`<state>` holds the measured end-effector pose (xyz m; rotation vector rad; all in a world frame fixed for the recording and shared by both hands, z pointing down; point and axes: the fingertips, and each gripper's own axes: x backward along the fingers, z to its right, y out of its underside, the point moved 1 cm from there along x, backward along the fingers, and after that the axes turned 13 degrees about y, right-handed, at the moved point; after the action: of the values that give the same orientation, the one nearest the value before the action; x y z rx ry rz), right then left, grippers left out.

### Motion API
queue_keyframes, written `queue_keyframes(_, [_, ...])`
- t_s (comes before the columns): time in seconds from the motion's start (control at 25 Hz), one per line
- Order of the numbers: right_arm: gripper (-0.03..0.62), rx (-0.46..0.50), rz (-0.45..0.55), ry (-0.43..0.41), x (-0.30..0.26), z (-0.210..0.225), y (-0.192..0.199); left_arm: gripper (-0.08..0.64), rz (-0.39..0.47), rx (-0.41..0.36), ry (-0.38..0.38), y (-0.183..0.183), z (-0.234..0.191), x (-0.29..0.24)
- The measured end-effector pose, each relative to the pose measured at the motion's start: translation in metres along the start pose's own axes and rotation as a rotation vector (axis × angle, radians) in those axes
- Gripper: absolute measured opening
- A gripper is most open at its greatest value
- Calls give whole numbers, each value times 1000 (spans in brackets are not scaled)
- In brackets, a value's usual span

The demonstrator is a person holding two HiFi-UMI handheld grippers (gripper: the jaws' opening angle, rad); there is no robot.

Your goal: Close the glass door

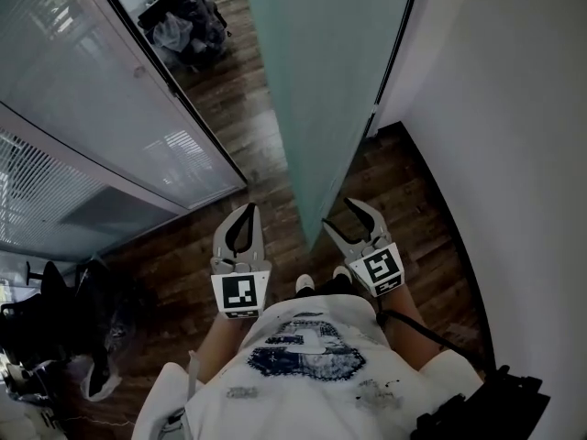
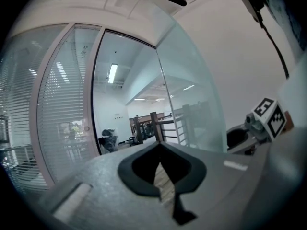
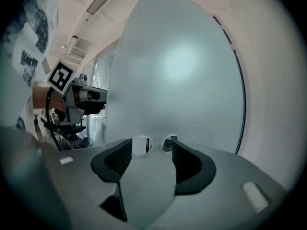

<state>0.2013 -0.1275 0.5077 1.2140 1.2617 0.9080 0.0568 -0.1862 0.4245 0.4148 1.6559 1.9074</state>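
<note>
Standing well open, the glass door [image 1: 330, 81] angles away from the doorway toward the white wall [image 1: 514, 108] on the right, and a wide strip of wooden floor [image 1: 183, 264] shows between its free edge and the glass partition [image 1: 92, 108] with blinds on the left. So the closing itself looks not yet begun: the door seems far from its frame. The right gripper [image 1: 339, 214] is up close to the door's lower free edge with its jaws spread wide. In the right gripper view the frosted panel fills the whole gap between them, but nothing is pinched there, and I cannot tell whether either jaw touches the glass. The left gripper [image 1: 246, 211] hangs just beside it on the doorway side, apart from the door. Its jaws are pressed together at the tips with nothing between them, pointing level into the room beyond. What is left, as I judge it, is nearly everything: getting a hold or a push on the door's edge, then swinging it across the gap until it meets the partition.
</note>
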Motion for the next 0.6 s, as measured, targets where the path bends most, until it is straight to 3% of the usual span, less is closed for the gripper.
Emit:
queue_keyframes(0.2, [310, -17, -3, -100, -19, 7, 14, 2, -32, 4, -77, 4, -9, 4])
queue_keyframes(0.36, [310, -29, -9, -185, -37, 10, 20, 2, -55, 20, -160, 4, -18, 10])
queue_keyframes(0.48, [257, -3, -3, -255, -53, -3, 18, 2, -70, 27, -218, 3, -19, 10])
queue_keyframes(0.6, [199, 27, -5, -273, -68, -14, 10, 3, -73, 24, -274, -3, -20, 12])
